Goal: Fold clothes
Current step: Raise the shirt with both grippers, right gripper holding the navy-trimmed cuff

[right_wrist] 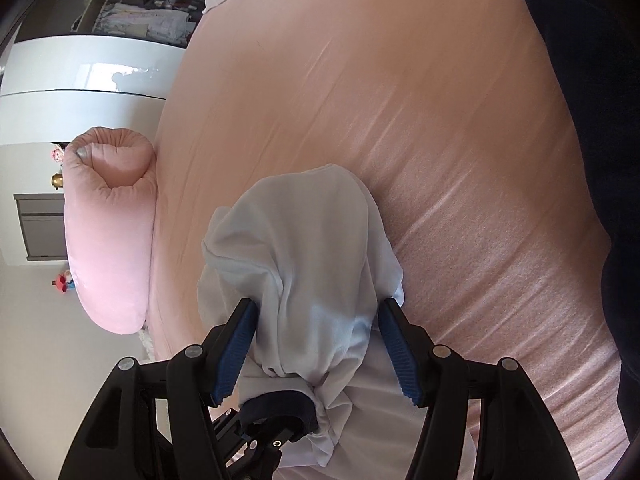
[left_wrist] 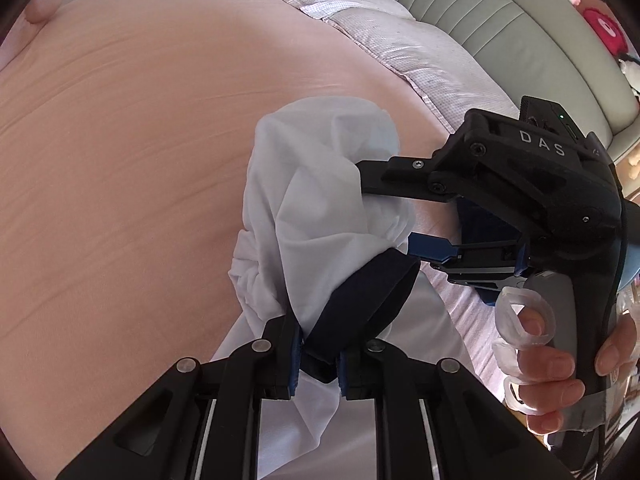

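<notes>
A white garment (left_wrist: 320,208) with a dark navy collar band (left_wrist: 360,304) hangs bunched above the pink bed sheet (left_wrist: 120,160). My left gripper (left_wrist: 318,364) is shut on the navy band at its lower end. My right gripper (left_wrist: 394,222) comes in from the right, its jaws spread around the bunched white cloth. In the right wrist view the white garment (right_wrist: 312,280) fills the gap between the wide-apart blue pads (right_wrist: 236,348) of my right gripper (right_wrist: 316,348), and the navy band (right_wrist: 280,408) shows below it.
A quilted pale pink blanket (left_wrist: 400,48) lies along the far side by a grey padded headboard (left_wrist: 500,28). A pink bolster pillow (right_wrist: 108,240) lies at the bed's left edge beside a white cabinet (right_wrist: 80,80). Dark clothing (right_wrist: 592,120) fills the right edge.
</notes>
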The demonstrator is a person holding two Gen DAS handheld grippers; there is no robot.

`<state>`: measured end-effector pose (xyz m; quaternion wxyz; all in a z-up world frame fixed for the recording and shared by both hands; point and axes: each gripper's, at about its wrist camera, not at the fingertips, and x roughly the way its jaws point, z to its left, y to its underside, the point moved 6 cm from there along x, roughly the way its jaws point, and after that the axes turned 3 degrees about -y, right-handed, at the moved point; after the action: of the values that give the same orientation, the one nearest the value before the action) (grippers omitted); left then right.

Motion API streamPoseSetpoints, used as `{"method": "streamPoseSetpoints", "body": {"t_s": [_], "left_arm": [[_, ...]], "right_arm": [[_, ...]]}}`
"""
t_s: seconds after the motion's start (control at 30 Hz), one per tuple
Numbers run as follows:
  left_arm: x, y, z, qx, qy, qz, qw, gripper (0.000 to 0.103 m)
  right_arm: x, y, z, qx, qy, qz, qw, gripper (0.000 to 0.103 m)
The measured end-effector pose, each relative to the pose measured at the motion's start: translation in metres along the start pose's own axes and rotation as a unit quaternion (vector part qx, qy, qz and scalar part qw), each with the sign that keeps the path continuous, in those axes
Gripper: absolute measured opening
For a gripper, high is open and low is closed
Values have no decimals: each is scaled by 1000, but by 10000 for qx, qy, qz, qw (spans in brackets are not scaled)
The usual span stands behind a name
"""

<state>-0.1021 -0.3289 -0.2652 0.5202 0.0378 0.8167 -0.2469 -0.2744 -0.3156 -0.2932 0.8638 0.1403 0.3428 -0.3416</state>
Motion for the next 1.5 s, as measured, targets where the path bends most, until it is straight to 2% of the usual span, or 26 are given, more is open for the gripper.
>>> {"method": "streamPoseSetpoints", "body": {"t_s": [0.23,0.3,0.33,0.4,0.47,0.63,0.87,1.03,1.1,1.17,1.2,1.5], "left_arm": [[1,5,3,-73,91,70,9999,12],[0,6,3,-94,89,88,9999,12],[0,6,2,-99,86,97,9999,12],[-2,7,1,-101,109,69,9999,12],[-6,11,1,-175,190,64,9996,12],[-17,23,7,-390,277,58,9988,12],[-48,41,22,-729,336,-13,9968,12],[-74,56,35,-1128,177,93,9934,15],[-84,62,39,-1223,100,76,9924,23],[-95,69,42,-1310,66,82,9913,46],[-101,72,43,-1347,61,71,9908,50],[-142,110,64,-1828,56,-93,9831,51]], "right_arm": [[0,0,-5,-63,-104,-124,9998,61],[2,-1,-1,-197,-141,-133,9996,40],[3,-1,2,-305,-136,-102,9994,38],[4,0,10,-519,-141,-17,9986,25],[-2,4,20,-740,-246,-17,9970,22],[-12,25,42,-1338,-190,6,9908,21],[-13,57,70,-1628,-393,130,9858,21],[-17,86,86,-1905,-407,246,9805,21],[-17,98,91,-1991,-423,309,9786,21],[-17,111,97,-2018,-493,393,9774,21],[-17,117,98,-1993,-525,430,9776,21],[-15,177,117,-2232,-601,773,9698,21]]}}
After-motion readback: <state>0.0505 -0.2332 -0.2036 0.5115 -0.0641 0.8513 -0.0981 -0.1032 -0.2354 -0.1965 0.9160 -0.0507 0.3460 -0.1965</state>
